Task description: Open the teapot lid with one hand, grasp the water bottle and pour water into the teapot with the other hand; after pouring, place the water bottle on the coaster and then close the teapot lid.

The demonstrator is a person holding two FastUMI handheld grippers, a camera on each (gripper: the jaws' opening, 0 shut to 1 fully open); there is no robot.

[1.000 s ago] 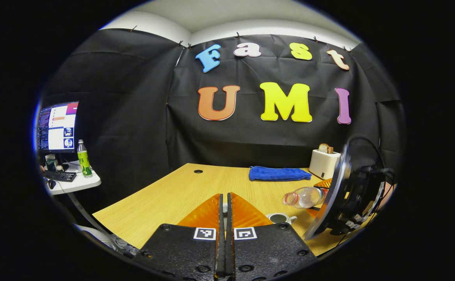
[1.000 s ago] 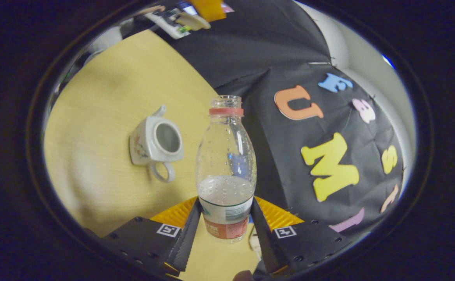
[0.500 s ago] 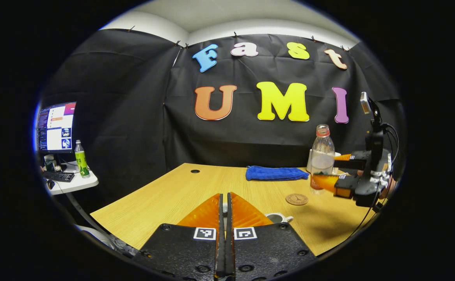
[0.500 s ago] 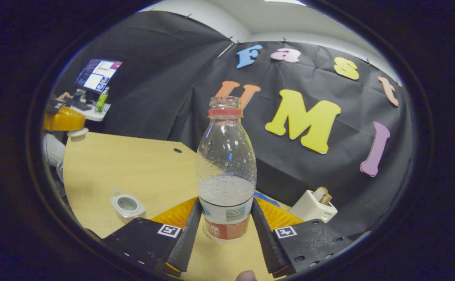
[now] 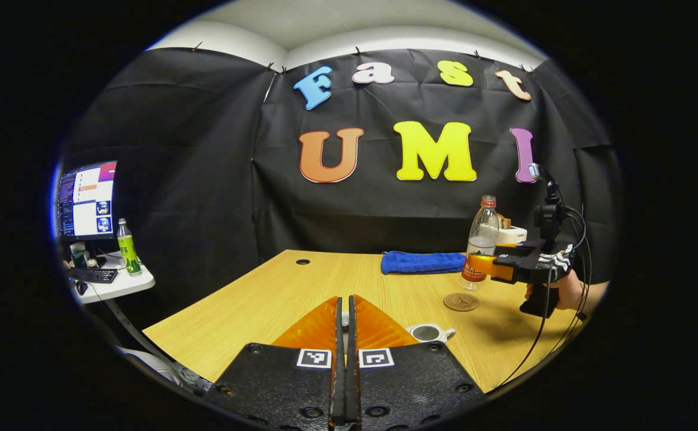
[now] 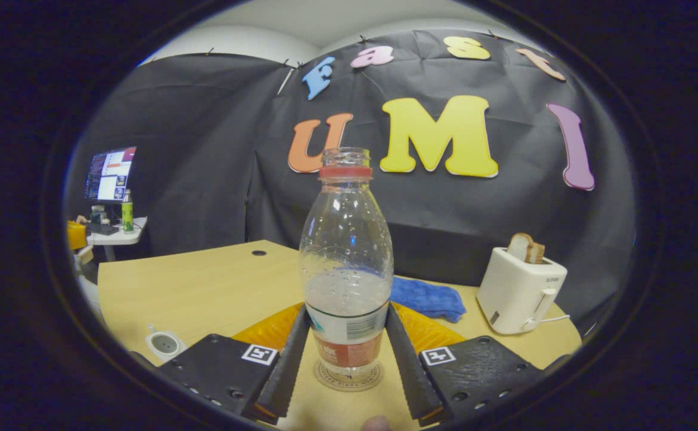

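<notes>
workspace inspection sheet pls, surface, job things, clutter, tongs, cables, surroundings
surface: wooden table, one round hole near its far edge.
job's things: water bottle upright, uncapped, partly full, over the coaster; contact cannot be told. Teapot open, no lid on it.
clutter: blue towel; white toaster holding bread.
tongs: right tongs shut on the water bottle; left tongs shut, what they hold is hidden.
cables: black cable hanging from the right tongs' handle.
surroundings: side desk with monitor, keyboard and a green bottle.
</notes>
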